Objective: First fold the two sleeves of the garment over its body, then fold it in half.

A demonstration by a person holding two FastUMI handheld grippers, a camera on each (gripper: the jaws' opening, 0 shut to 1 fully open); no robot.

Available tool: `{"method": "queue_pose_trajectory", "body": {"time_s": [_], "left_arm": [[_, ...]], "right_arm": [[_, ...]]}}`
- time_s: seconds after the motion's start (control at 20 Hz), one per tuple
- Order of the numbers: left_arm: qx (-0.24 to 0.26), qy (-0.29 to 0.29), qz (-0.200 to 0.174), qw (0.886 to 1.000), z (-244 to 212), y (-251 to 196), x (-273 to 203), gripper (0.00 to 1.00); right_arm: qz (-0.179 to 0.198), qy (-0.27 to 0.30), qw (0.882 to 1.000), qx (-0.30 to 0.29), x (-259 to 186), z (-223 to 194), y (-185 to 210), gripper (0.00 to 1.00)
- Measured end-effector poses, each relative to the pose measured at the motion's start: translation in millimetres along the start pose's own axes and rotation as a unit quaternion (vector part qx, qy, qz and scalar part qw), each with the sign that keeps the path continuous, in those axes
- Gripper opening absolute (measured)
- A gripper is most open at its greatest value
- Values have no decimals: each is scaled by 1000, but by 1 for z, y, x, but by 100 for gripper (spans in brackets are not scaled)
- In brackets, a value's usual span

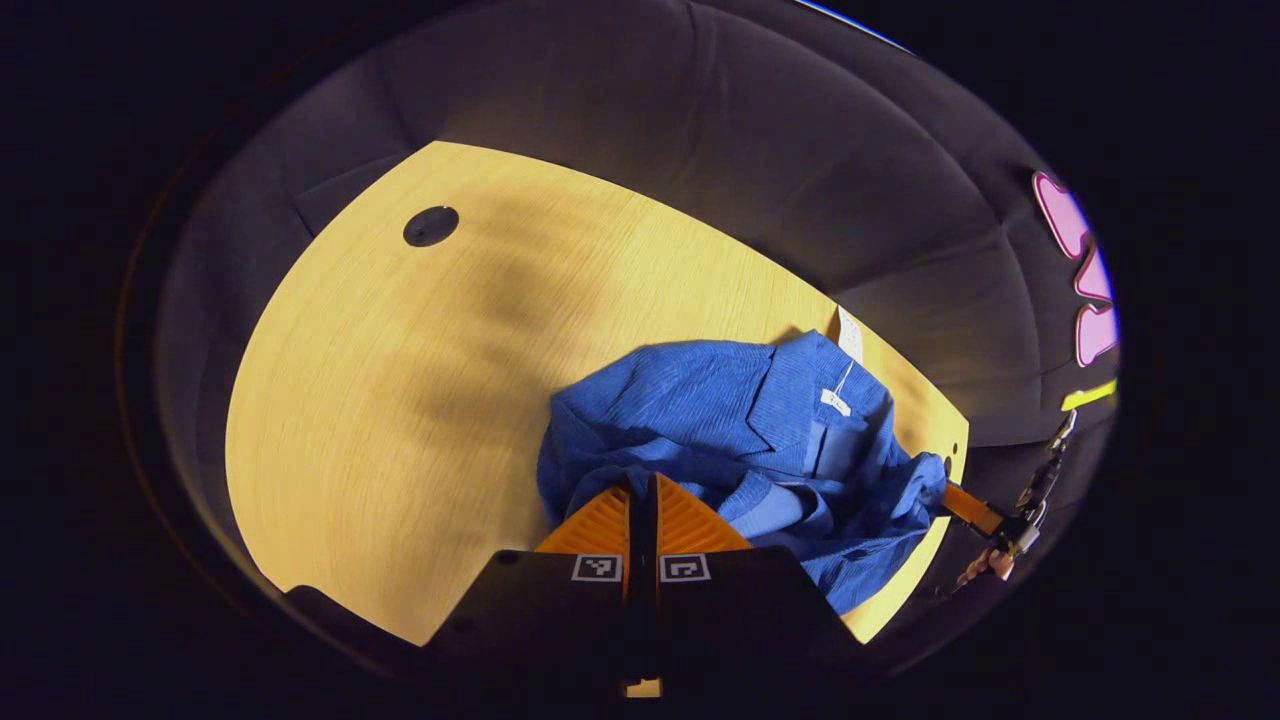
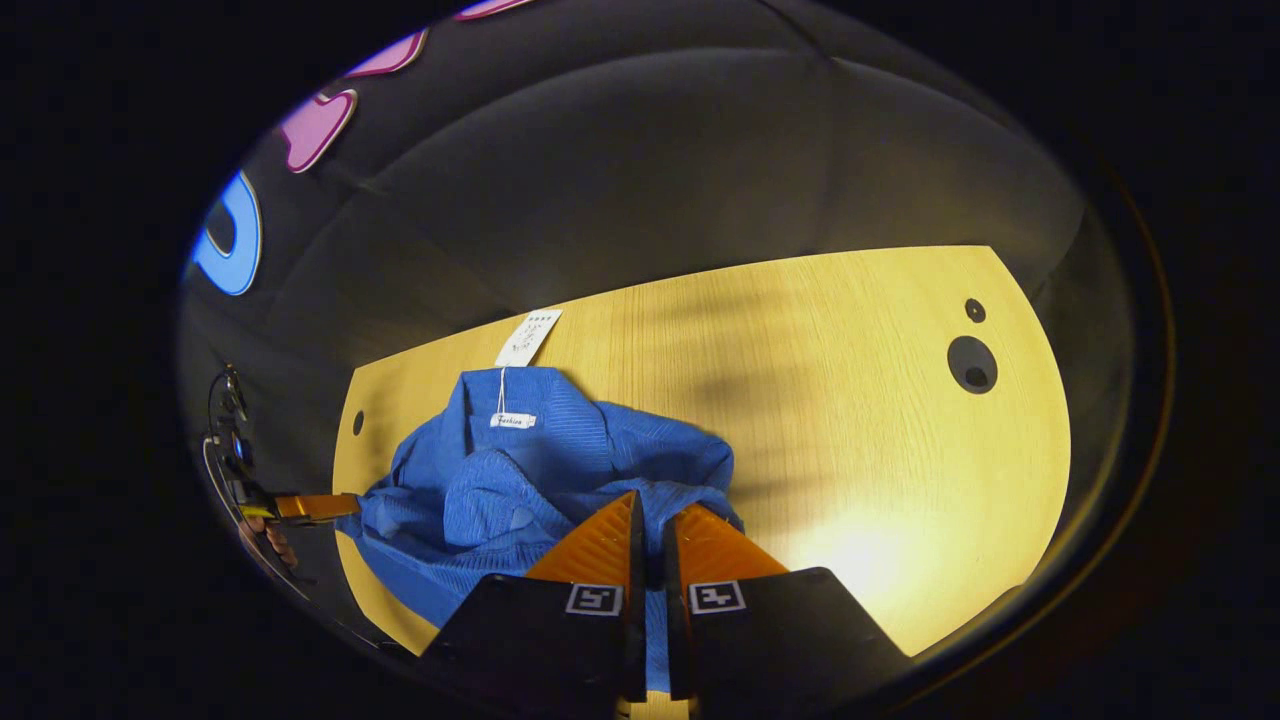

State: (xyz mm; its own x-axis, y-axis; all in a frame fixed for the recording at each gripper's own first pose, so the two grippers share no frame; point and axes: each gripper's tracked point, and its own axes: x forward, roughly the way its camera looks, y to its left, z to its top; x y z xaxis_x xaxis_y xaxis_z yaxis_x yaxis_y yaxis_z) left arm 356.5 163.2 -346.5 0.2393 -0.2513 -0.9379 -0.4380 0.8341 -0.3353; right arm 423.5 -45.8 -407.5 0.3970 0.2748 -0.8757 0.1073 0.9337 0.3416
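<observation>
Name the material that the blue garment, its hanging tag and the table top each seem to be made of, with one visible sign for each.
Blue garment: a soft woven or knitted cloth, matt; fine ribbed lines show and it crumples into folds.
Hanging tag: probably card or paper; flat, pale, stiff-edged, on a thin string.
Table top: pale wood or wood-look laminate, smooth; straight grain lines, a soft sheen.

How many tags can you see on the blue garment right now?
2: a paper hang tag lying on the table past the collar, and a small sewn label inside the collar. Folds of the garment may hide more.
</observation>
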Motion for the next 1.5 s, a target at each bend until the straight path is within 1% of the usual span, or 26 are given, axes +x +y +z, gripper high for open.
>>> {"method": "queue_pose_trajectory", "body": {"time_s": [0.05, 0.15, 0.25, 0.35, 0.4, 0.5, 0.55, 0.6, 0.65, 0.7, 0.75, 0.8, 0.85, 0.95, 1.05, 1.1, 1.2, 1.35, 1.4, 1.5], "left_arm": [[1, -6, -9, 1000, 4, -1, -6, 0], [10, -29, -39, 999, 15, -5, -25, 0], [23, -55, -45, 997, 25, -5, -30, 0], [40, -64, -30, 997, 27, -5, -31, 0], [49, -67, -17, 996, 32, -5, -31, 0], [60, -86, 9, 994, 47, -6, -16, 0], [58, -103, 17, 993, 53, -10, -13, 2], [52, -112, 10, 992, 56, -14, -8, 10], [43, -128, 11, 991, 59, -17, -14, 22], [41, -153, 25, 987, 66, -14, -19, 55], [48, -171, 28, 984, 68, -12, -26, 88], [59, -188, 32, 980, 67, -14, -44, 85], [70, -209, 40, 974, 72, -14, -58, 85], [95, -259, 52, 960, 74, -20, -91, 85], [124, -297, 57, 945, 59, -27, -125, 85], [138, -314, 53, 938, 50, -33, -140, 85], [158, -343, 44, 925, 20, -42, -170, 85], [188, -391, 27, 901, -29, -53, -209, 85], [196, -403, 15, 894, -49, -57, -222, 85], [210, -416, -17, 885, -97, -66, -248, 84]], "right_arm": [[-1, 2, 1000, 0, 0, -1, -1, 10], [-6, -4, 1000, -13, 2, -1, -3, 10], [-9, -10, 1000, -18, 5, -4, 9, 10], [-11, -18, 1000, -10, -6, 3, 17, 10], [-12, -25, 1000, -7, -12, 15, 13, 10], [-15, -41, 999, -2, -21, 28, 13, 11], [-12, -49, 999, -3, -18, 33, 14, 7], [-13, -57, 998, -4, -13, 34, 13, 32], [-19, -72, 997, -10, -18, 39, 9, 58], [-20, -88, 996, -19, -25, 46, 9, 51], [-24, -107, 993, -34, -29, 53, 7, 75], [-29, -126, 990, -51, -45, 58, 4, 100], [-28, -145, 987, -66, -60, 63, 4, 98], [-22, -185, 978, -91, -91, 72, 14, 98], [-16, -226, 967, -116, -128, 75, 25, 99], [-9, -246, 961, -127, -145, 74, 34, 99], [0, -278, 950, -140, -186, 65, 46, 98], [5, -328, 933, -148, -254, 41, 67, 98], [5, -346, 926, -150, -277, 29, 75, 98], [0, -372, 916, -150, -321, -2, 91, 98]]}}
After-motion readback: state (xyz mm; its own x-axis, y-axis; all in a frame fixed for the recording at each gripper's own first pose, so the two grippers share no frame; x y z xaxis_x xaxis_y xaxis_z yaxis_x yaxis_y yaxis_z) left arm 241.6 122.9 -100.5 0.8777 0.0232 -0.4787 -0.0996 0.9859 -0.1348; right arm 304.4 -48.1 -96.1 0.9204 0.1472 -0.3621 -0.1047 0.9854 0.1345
